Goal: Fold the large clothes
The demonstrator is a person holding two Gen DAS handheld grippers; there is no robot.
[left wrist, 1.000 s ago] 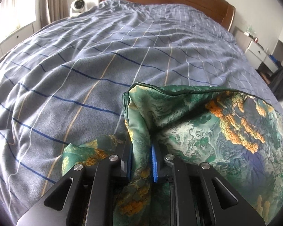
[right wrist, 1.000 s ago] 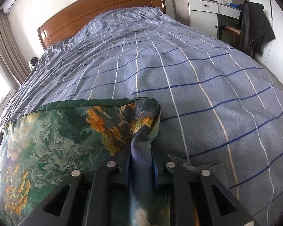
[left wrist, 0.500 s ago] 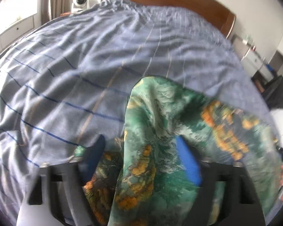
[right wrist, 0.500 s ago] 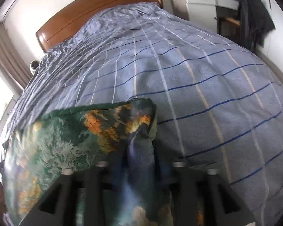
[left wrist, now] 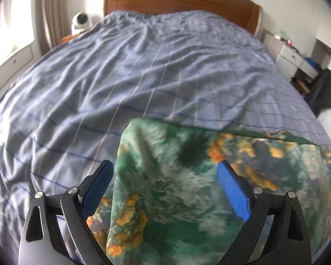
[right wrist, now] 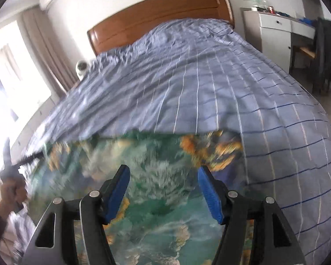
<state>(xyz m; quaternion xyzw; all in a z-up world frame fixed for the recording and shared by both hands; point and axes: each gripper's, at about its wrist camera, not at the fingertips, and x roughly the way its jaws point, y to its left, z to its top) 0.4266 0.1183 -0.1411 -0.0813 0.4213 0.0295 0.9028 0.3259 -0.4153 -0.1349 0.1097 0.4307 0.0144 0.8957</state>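
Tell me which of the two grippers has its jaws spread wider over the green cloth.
The left gripper: its blue pads stand farther apart than the right gripper's. Both have just been opening, clear of the green printed cloth.

Left tool (left wrist: 165, 172) just opened wide, green garment (left wrist: 187, 187) loose on bed (left wrist: 121, 77)

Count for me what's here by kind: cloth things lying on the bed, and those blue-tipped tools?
Printed green garment on the bed: 1
Blue checked duvet under it: 1
Left tool, jaws just opened, clear of the garment: 1
Right tool, jaws just opened, clear of the garment: 1
Total: 4
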